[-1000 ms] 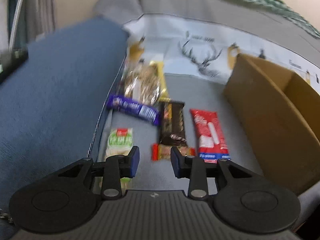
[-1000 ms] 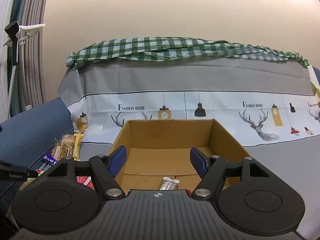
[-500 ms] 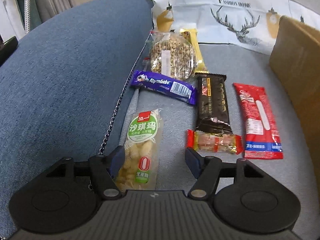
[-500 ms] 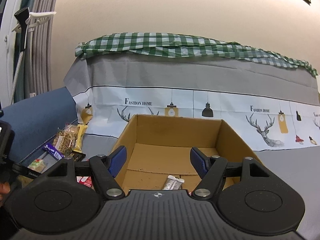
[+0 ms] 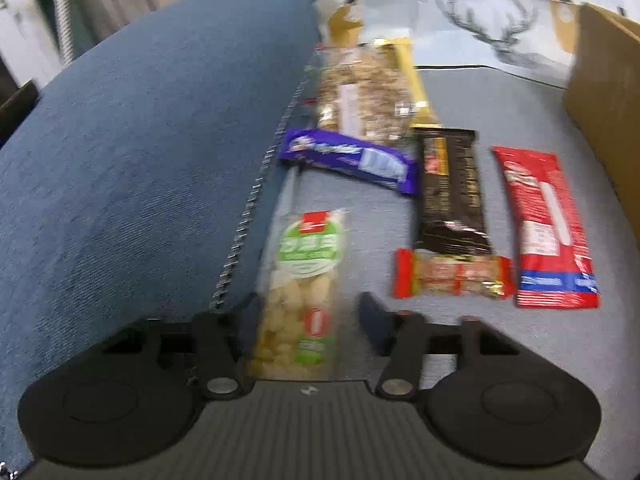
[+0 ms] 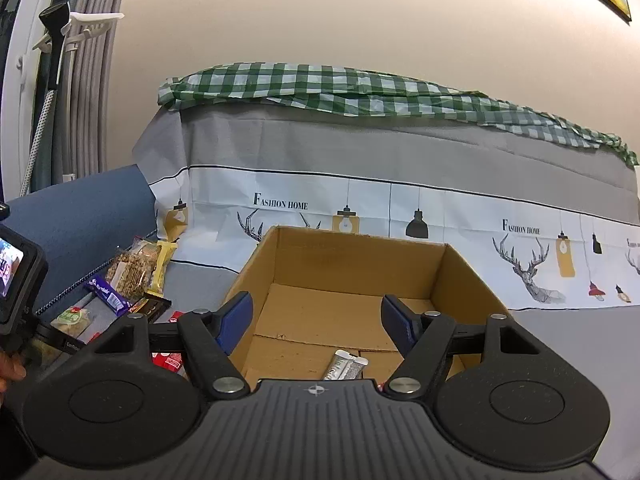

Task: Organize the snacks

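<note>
Since a second ago my left gripper (image 5: pixel 308 316) has tipped down over the row of snacks, and its jaws have just been closing around the green-label pack (image 5: pixel 302 288). That pack now lies lengthwise between the fingers: the left finger sits against its edge, while a strip of grey cover shows between the pack and the right finger, so I read no grip on it yet. My right gripper (image 6: pixel 316 320) has barely shifted; its jaws stand wide with nothing between them, pointed at the open box (image 6: pixel 340 276).

Going by size from there: the blue cushion (image 5: pixel 140 160) fills the left of my left view, its zipper running down beside the snacks. The grey sofa cover (image 5: pixel 500 100) carries everything else. The box stands to the right of the snacks, and a silver bar (image 6: pixel 344 364) lies on its floor near the front.

On the cover, farthest back, the clear oat bag (image 5: pixel 360 96) rests over a yellow packet (image 5: pixel 412 76). In front of it the purple bar (image 5: pixel 352 160) lies crosswise. To its right the dark bar (image 5: pixel 452 188) and the red pack (image 5: pixel 544 224) lie lengthwise, side by side and apart. The small red-ended candy (image 5: pixel 454 280) lies across the near end of the dark bar, touching it.
</note>
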Action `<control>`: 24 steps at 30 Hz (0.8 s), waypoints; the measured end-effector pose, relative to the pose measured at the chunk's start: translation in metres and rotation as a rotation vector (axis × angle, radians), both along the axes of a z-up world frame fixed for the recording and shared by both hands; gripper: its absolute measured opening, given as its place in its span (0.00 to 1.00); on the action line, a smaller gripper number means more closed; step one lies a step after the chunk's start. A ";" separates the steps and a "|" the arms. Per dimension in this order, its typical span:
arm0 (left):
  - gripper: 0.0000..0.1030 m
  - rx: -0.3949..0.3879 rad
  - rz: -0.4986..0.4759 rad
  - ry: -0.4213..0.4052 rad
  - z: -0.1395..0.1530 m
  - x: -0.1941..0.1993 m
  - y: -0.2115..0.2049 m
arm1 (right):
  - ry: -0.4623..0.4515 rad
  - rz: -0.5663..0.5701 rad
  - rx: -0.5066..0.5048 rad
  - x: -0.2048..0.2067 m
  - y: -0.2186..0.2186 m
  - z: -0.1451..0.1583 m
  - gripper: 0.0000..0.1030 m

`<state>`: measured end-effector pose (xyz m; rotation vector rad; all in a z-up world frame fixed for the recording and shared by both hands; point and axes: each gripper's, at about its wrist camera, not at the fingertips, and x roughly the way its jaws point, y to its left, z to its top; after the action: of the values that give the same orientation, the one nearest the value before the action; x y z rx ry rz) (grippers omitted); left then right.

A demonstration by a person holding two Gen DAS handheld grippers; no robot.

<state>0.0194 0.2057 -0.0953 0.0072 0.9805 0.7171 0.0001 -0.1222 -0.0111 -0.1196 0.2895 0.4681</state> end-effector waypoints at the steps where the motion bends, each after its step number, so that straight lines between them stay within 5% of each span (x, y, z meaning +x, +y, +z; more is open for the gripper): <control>1: 0.44 -0.018 0.014 -0.013 0.001 -0.002 0.004 | -0.001 -0.001 0.000 0.000 -0.001 0.001 0.71; 5: 0.43 -0.101 0.001 -0.085 0.009 -0.011 0.011 | 0.005 -0.010 0.010 0.001 -0.003 0.001 0.72; 10: 0.42 -0.322 -0.089 -0.333 0.028 -0.040 0.024 | -0.001 -0.006 -0.003 -0.001 0.001 0.000 0.72; 15: 0.43 -0.413 -0.226 -0.266 0.026 -0.038 0.012 | 0.000 0.004 -0.015 -0.001 0.006 -0.001 0.72; 19: 0.57 -0.475 -0.211 -0.202 0.020 -0.034 0.013 | -0.007 0.023 -0.034 -0.005 0.011 -0.002 0.72; 24: 0.57 -0.537 -0.200 -0.162 0.014 -0.037 0.018 | -0.018 0.041 -0.050 -0.008 0.014 -0.002 0.73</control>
<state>-0.0181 0.2234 -0.0812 -0.4105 0.9741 0.2513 -0.0083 -0.1080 -0.0133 -0.1784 0.2818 0.5009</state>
